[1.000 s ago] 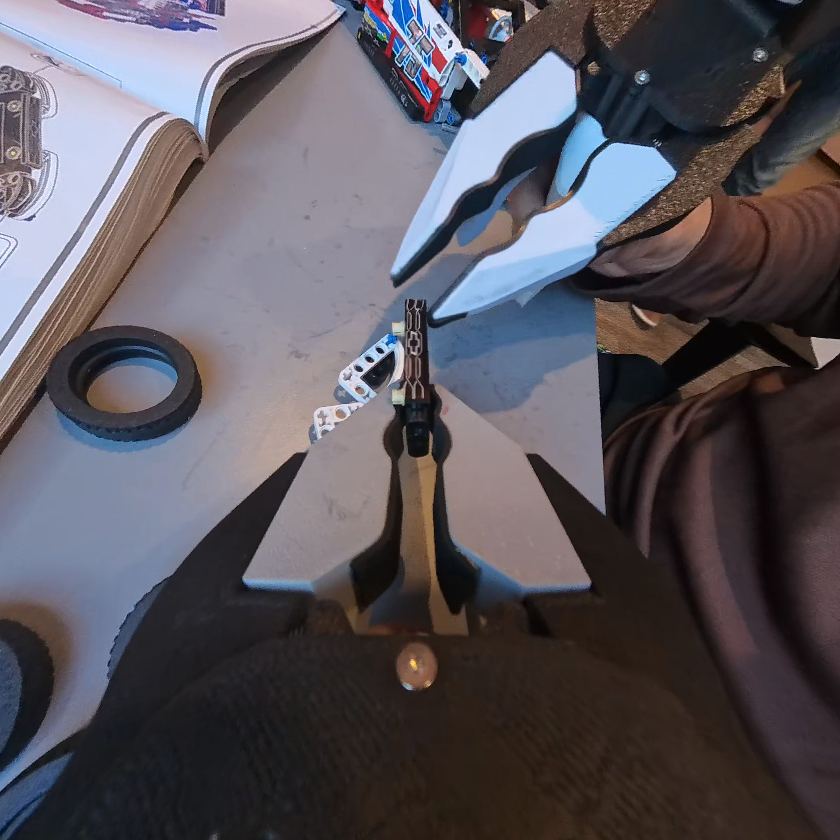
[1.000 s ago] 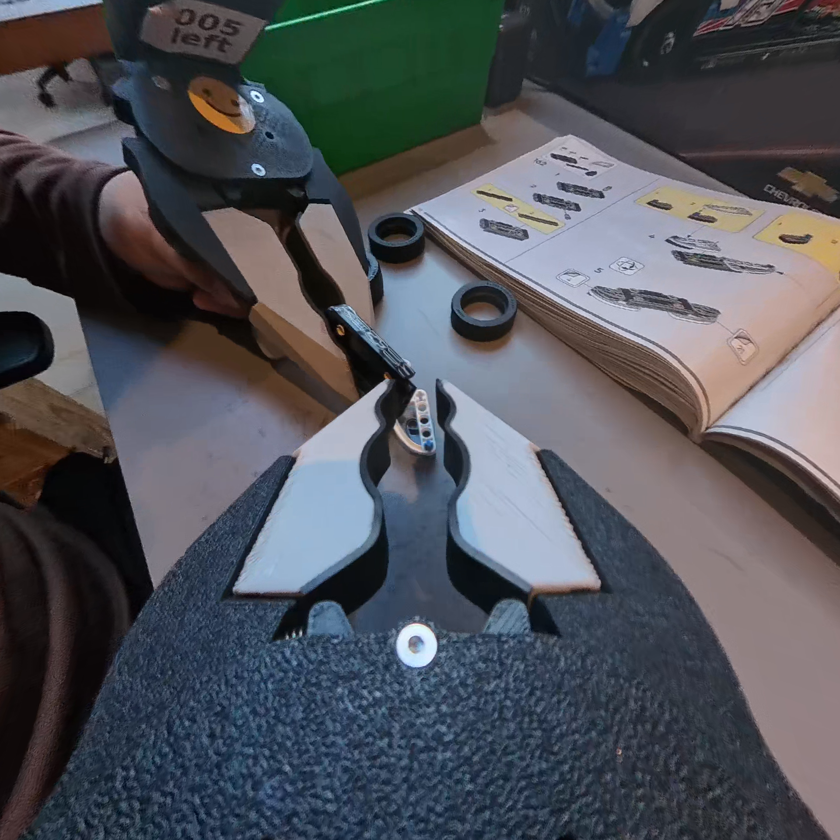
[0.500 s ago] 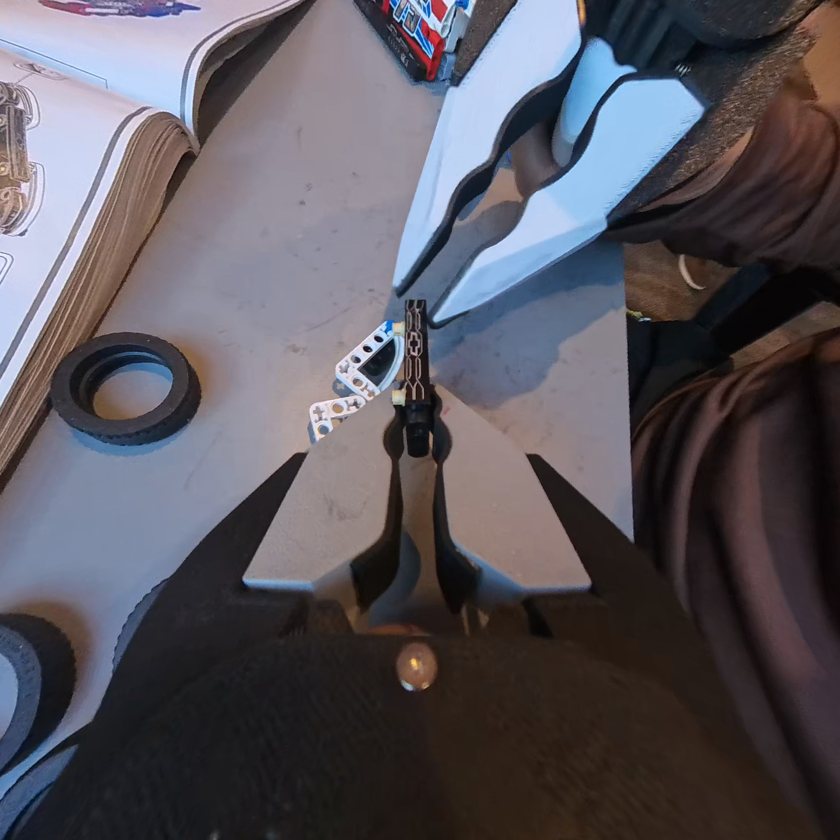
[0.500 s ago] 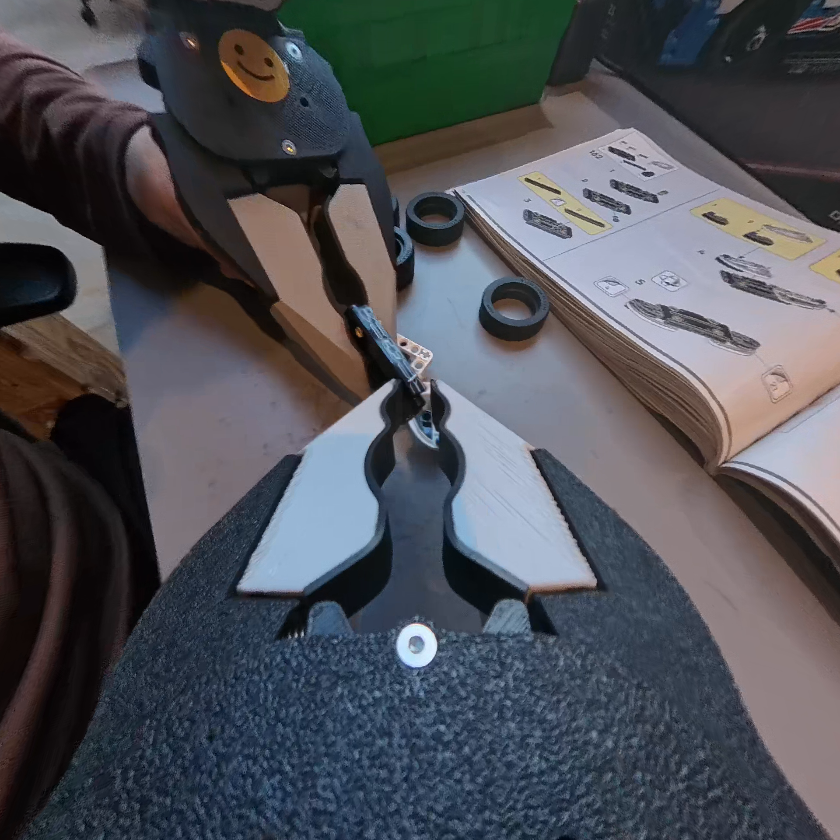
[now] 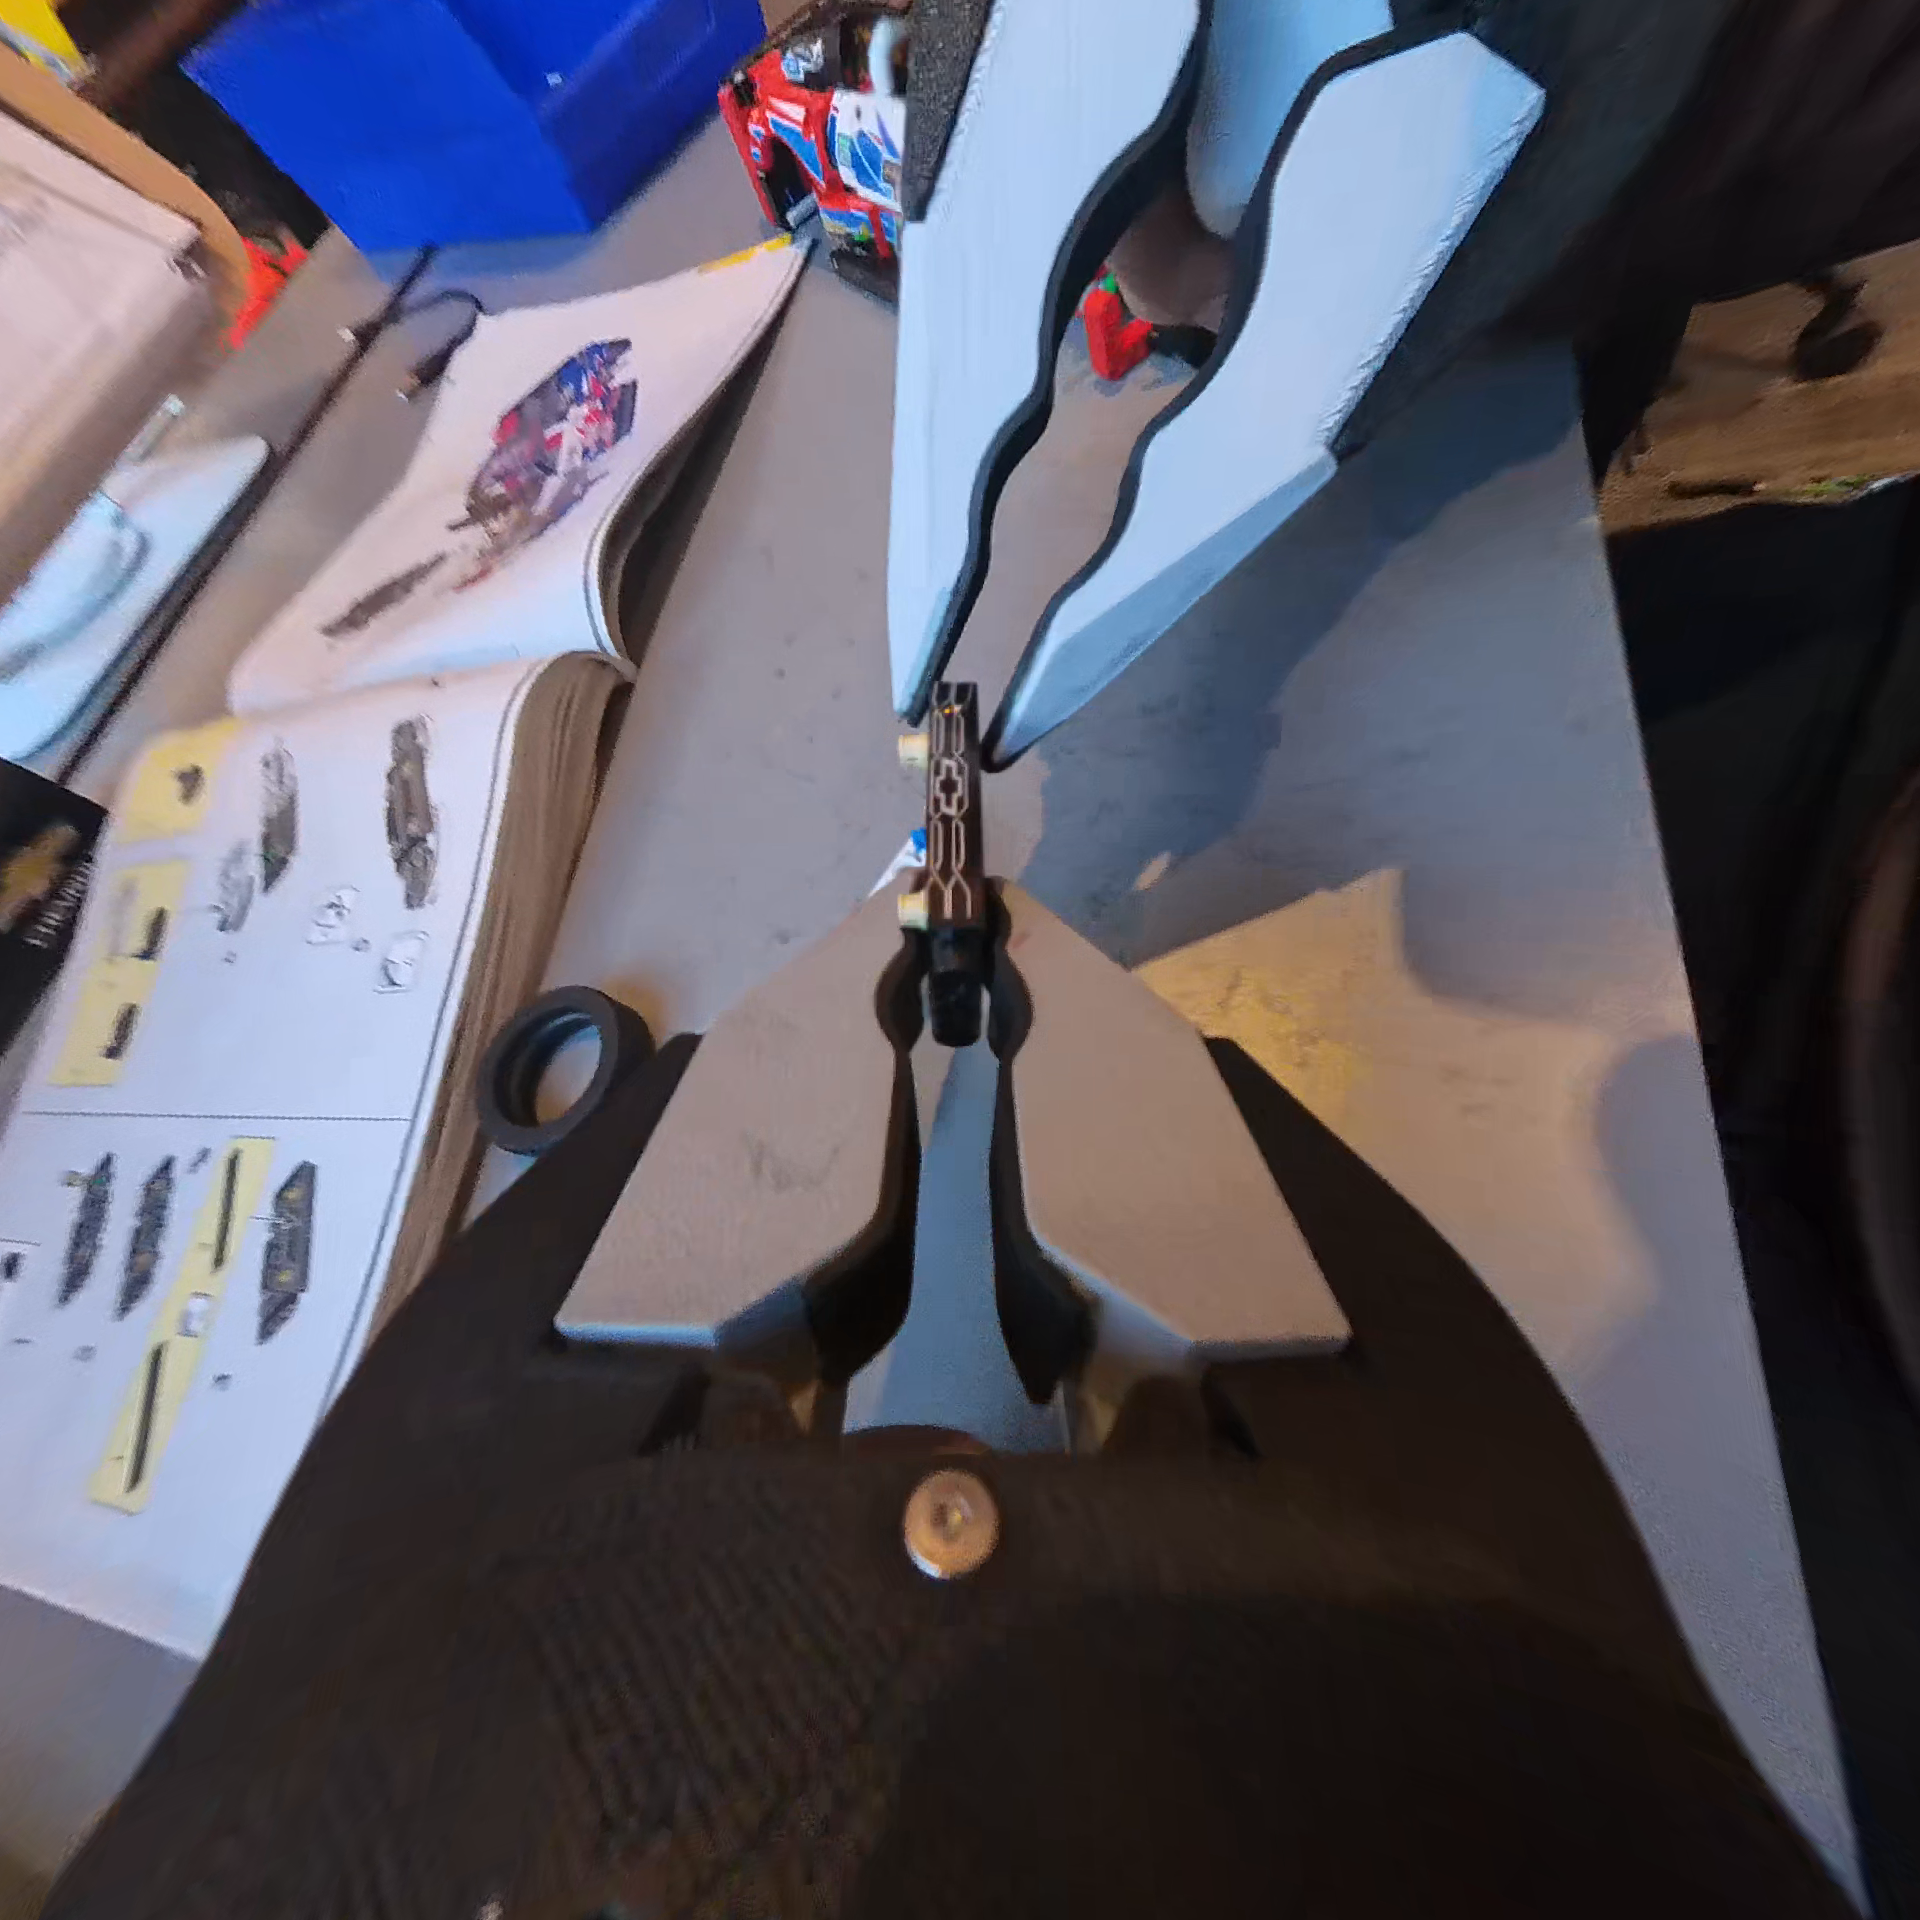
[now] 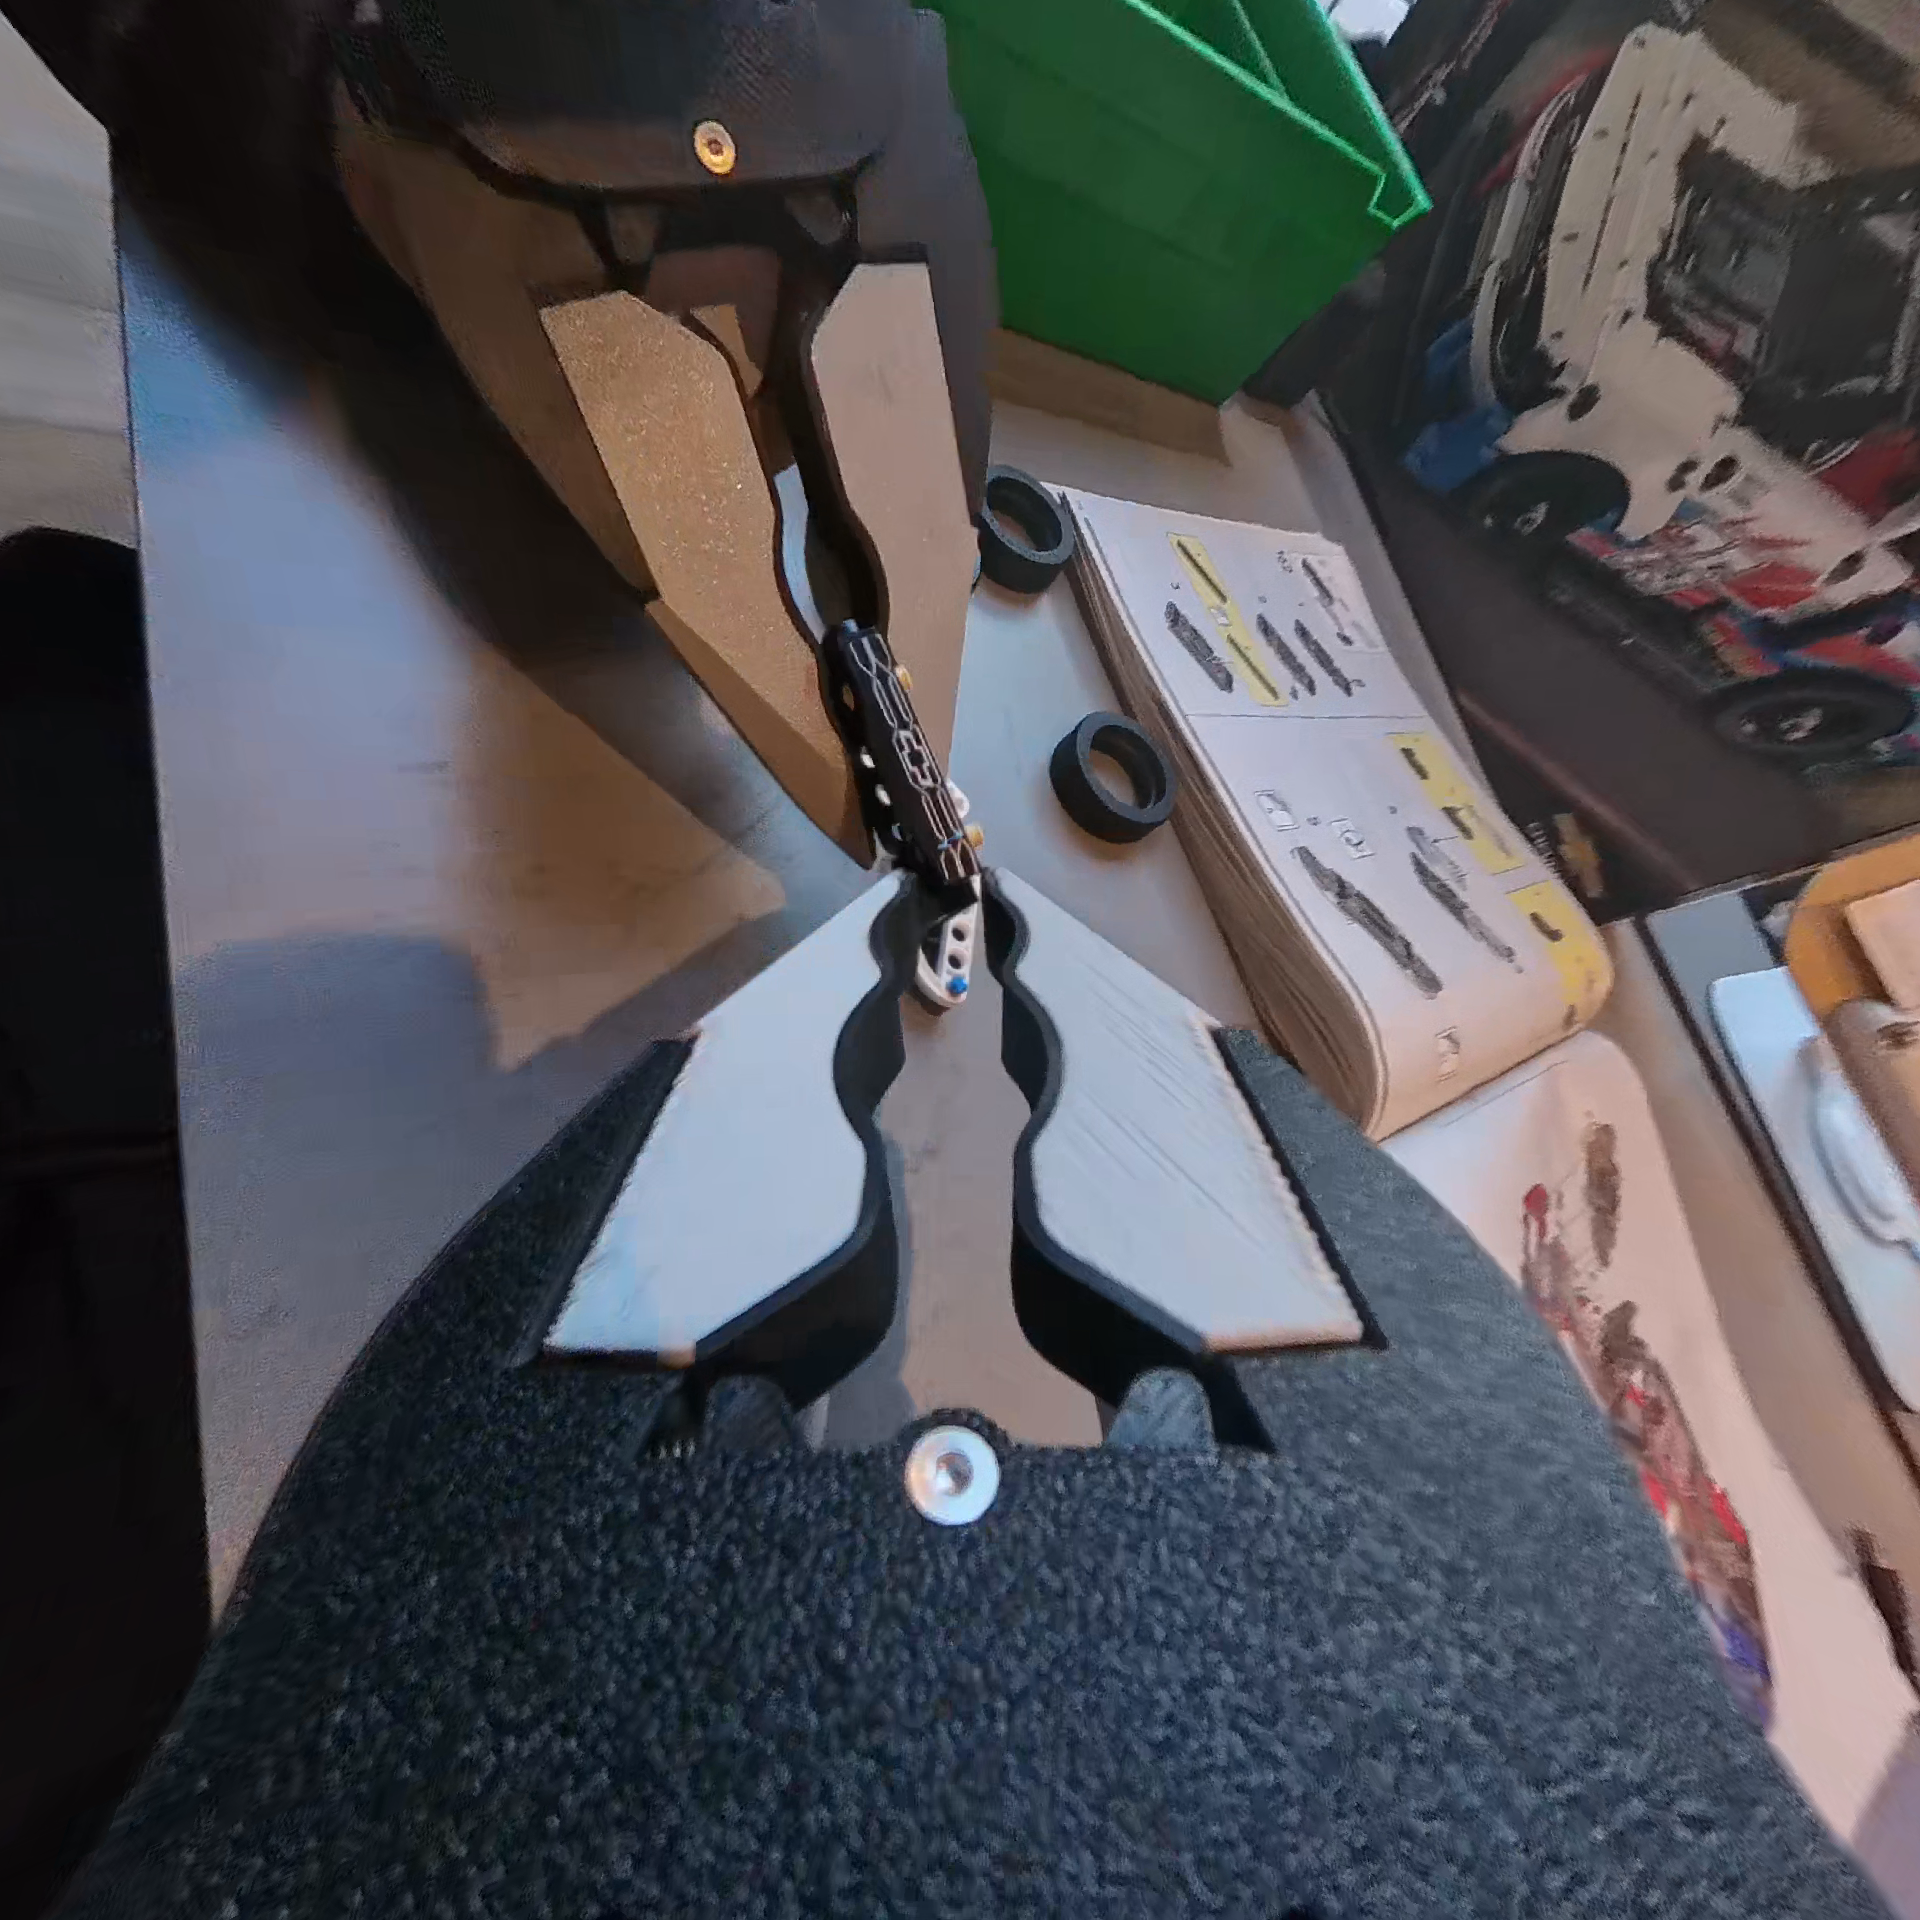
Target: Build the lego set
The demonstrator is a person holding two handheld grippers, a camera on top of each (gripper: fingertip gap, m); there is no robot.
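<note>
My left gripper [image 5: 951, 920] is shut on the near end of a black lego beam [image 5: 954, 810] with a pale line pattern and tan pins. It holds the beam above the grey table [image 5: 1351, 727]. My right gripper [image 5: 954, 732] comes in from the far side, and its tips close on the beam's far end. In the right wrist view the beam [image 6: 904, 748] runs from the left gripper [image 6: 883, 821] down into my right gripper [image 6: 943, 883]. A small white piece [image 6: 951, 961] with a blue pin sits between the right fingers, against the beam. I cannot tell whether it is joined to the beam.
An open instruction book [image 5: 260, 1039] lies left of the grippers and shows in the right wrist view [image 6: 1351, 831]. Black tyres [image 6: 1112, 774] [image 6: 1023, 530] [image 5: 556, 1070] lie beside it. A green bin [image 6: 1143, 208], a blue bin [image 5: 468, 104] and a red-and-white model [image 5: 831, 156] stand behind. The tips of both grippers are at nearly the same place. My left tips are roughly 4 cm from the small white piece [image 6: 951, 961].
The right gripper has moved in and its tips now clasp the far end of the beam. Both grippers have lifted and tilted, so more of the book and the bins shows.
</note>
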